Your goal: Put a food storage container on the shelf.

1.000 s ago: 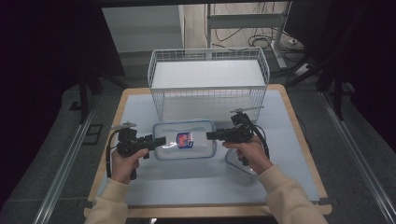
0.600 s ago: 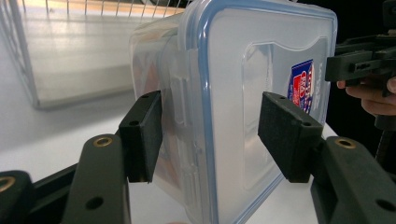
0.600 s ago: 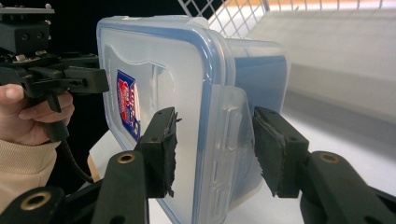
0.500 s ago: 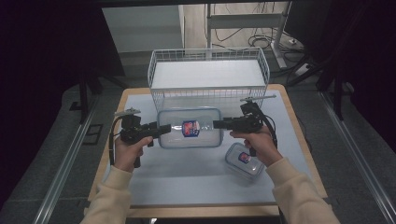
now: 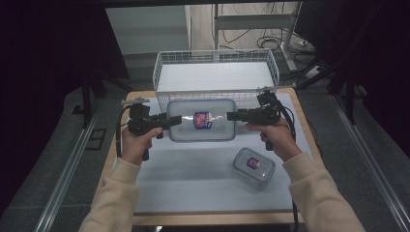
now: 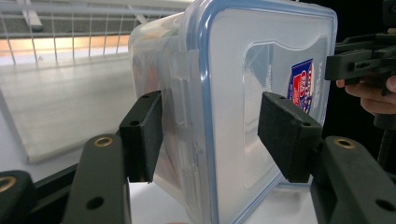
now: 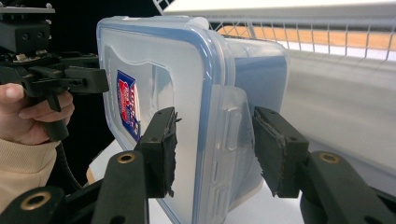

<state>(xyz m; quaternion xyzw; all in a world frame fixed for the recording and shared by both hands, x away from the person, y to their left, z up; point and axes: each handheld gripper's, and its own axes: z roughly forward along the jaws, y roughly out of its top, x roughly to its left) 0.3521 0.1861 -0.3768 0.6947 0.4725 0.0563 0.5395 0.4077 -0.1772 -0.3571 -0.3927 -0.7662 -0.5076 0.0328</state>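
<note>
A large clear container [image 5: 202, 121] with a blue-rimmed lid and a red-and-blue label hangs in the air, level, just in front of the wire basket [image 5: 216, 54]. My left gripper [image 5: 173, 121] is shut on its left end and my right gripper [image 5: 232, 116] on its right end. In the left gripper view the container [image 6: 243, 93] sits between the pads [image 6: 142, 135], one on the lid and one on the base, at the side latch. In the right gripper view the container [image 7: 159, 70] is clamped the same way by my right gripper [image 7: 219, 151].
A small lidded container [image 5: 254, 166] of the same kind lies on the pale table mat [image 5: 193, 183] at the front right, under my right forearm. The white wire basket stands at the table's far edge. Dark floor and metal rails flank the table.
Both hands have lifted the large container off the mat and carried it away from me, toward the basket. The small container stays where it was.
</note>
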